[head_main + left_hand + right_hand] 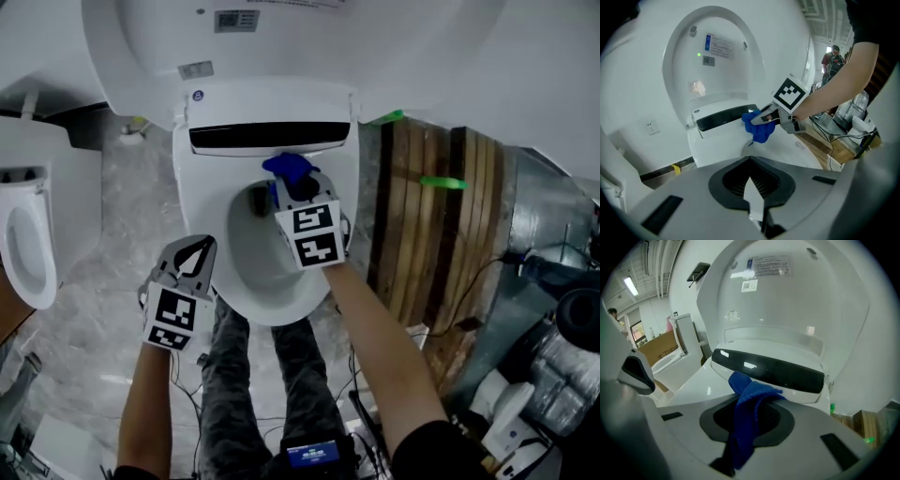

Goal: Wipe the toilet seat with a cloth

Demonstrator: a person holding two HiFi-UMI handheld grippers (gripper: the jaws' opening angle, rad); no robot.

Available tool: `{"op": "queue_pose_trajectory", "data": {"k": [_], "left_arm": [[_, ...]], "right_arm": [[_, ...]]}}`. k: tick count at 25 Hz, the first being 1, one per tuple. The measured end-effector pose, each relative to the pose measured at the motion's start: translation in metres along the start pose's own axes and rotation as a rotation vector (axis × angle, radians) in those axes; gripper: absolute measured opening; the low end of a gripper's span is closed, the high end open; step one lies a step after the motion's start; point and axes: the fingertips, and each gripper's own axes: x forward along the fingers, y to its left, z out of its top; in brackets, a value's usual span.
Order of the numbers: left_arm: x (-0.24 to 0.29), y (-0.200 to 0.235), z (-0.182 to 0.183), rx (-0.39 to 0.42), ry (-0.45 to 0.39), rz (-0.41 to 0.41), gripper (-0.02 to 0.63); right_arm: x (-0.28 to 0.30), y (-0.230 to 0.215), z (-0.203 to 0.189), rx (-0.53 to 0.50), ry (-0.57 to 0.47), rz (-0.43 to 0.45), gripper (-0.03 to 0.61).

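Left gripper, jaws clenched on nothing, hangs by the toilet seat's front-left edge. Right gripper clamps the blue cloth at the seat's rear edge. Wiping looks barely begun, with the whole ring left.

The toilet seat is smooth, glossy white plastic. The cloth is matt blue woven fabric. The slatted boards are rough brown wood. The floor looks like polished marbled stone.
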Motion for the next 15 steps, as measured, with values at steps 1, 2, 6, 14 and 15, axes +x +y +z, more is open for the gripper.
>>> {"op": "queue_pose_trajectory", "data": {"k": [1, 2, 6, 14, 15], "left_arm": [[0.002, 0.006, -0.001, -0.004, 0.001, 0.000, 0.011], [0.004, 0.012, -0.003, -0.005, 0.005, 0.004, 0.011], [0.008, 0.032, -0.011, -0.021, 0.020, 0.019, 0.011], [0.002, 0.049, -0.019, -0.060, 0.017, 0.023, 0.011], [0.001, 0.050, -0.020, -0.065, 0.017, 0.024, 0.011]], "right_arm": [[0.008, 0.002, 0.003, -0.024, 0.008, 0.002, 0.071], [0.016, 0.007, 0.004, -0.051, 0.016, 0.008, 0.071], [0.044, 0.037, 0.005, -0.109, 0.048, 0.064, 0.071], [0.069, 0.083, 0.020, -0.118, 0.050, 0.132, 0.071], [0.071, 0.089, 0.022, -0.133, 0.050, 0.143, 0.071]]}}
